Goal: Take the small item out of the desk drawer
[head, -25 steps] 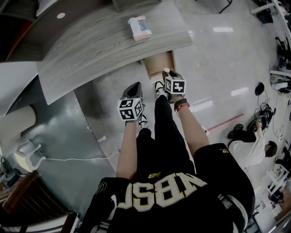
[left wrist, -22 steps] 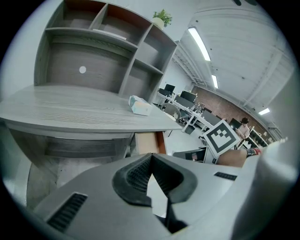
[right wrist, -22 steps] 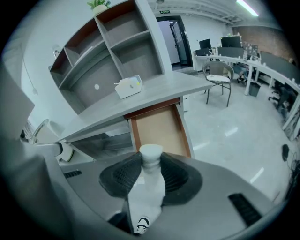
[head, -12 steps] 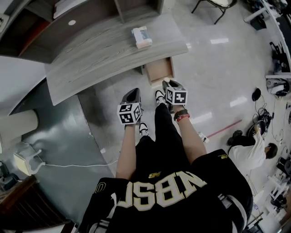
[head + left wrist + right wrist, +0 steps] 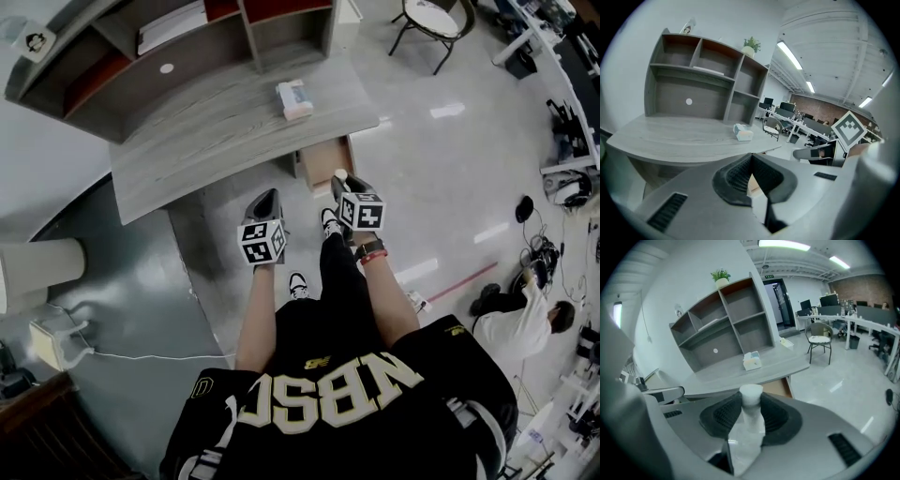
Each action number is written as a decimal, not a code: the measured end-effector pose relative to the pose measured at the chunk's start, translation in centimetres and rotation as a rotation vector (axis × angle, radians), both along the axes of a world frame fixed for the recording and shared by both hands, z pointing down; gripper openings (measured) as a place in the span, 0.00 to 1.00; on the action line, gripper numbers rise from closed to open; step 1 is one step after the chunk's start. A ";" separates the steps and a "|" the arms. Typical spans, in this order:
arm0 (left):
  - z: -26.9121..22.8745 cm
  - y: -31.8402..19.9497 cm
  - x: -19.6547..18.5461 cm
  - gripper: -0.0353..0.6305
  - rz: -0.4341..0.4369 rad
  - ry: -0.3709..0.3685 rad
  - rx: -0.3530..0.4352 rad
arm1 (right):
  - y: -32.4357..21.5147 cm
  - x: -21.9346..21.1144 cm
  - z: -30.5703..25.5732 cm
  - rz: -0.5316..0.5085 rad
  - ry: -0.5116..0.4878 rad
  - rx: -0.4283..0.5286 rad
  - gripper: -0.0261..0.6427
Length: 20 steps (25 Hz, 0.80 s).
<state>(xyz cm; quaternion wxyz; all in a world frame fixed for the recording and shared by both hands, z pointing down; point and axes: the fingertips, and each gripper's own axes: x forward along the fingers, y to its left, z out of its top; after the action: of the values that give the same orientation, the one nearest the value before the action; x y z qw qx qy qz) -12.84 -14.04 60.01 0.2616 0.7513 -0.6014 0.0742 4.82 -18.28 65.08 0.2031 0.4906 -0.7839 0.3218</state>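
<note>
Under the right end of the grey desk (image 5: 216,127) the wooden drawer (image 5: 323,159) stands pulled out. My right gripper (image 5: 341,184) is just in front of it, shut on a small white bottle (image 5: 340,175). In the right gripper view the bottle (image 5: 751,399) stands upright between the two black pads, its round cap above them, with the drawer (image 5: 780,388) behind. My left gripper (image 5: 266,201) hangs to the left over the floor. In the left gripper view its jaws (image 5: 751,161) are closed together with nothing between them.
A tissue box (image 5: 293,98) lies on the desk top, and a grey shelf unit (image 5: 187,42) stands at its back. The person's legs and shoes (image 5: 298,281) are under the grippers. A chair (image 5: 427,19) is at the far right, and another person (image 5: 511,305) crouches at right.
The head view has swung up, so the shelf unit and chair now show. Both grippers sit a little farther back from the desk. The right one still holds the bottle.
</note>
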 end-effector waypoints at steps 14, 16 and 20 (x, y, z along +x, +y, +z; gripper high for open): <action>-12.0 -3.0 -4.2 0.07 -0.047 -0.083 0.236 | -4.4 -3.9 -13.1 -0.081 -0.047 0.271 0.24; -13.4 -3.3 -4.8 0.07 -0.057 -0.092 0.264 | -5.0 -4.7 -14.8 -0.091 -0.063 0.304 0.24; -15.9 -3.9 -5.7 0.07 -0.080 -0.107 0.311 | -5.6 -5.9 -17.9 -0.118 -0.075 0.368 0.24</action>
<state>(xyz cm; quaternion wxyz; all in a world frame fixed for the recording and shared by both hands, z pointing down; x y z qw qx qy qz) -18.58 -17.94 44.08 0.1127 0.7533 -0.6479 0.0097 -1.09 -23.89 47.14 0.0990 0.4602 -0.8640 0.1787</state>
